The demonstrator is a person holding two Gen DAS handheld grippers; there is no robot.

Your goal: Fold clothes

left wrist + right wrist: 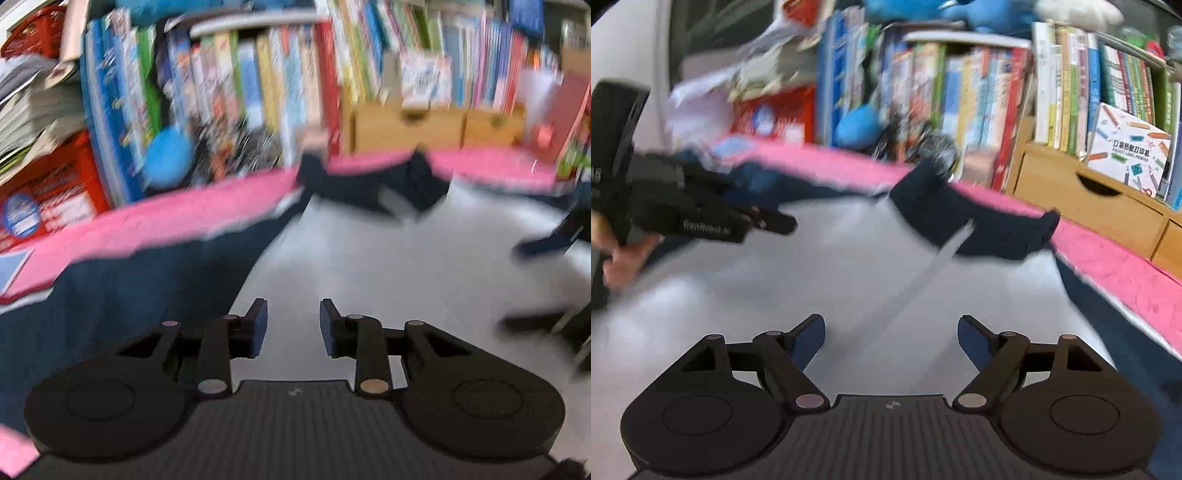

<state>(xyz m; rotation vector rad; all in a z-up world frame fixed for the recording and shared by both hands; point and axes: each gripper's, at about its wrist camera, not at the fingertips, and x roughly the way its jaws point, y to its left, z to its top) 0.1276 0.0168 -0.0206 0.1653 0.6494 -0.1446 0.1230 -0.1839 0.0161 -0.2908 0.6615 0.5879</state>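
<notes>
Left gripper (293, 325): fingers apart, holding nothing.
Right gripper (891, 338): fingers wide apart, empty.
Garment (975, 221): dark navy, on the far grey surface (820, 266) (blurred).

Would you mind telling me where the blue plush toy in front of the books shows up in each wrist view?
Left wrist: the blue plush toy sits upper left, against the books just above the pink mat.
Right wrist: the toy sits above centre, slightly left, again at the foot of the books.
Shared landmark: the dark garment lying across the mat's edge, to the toy's right in both views.
</notes>
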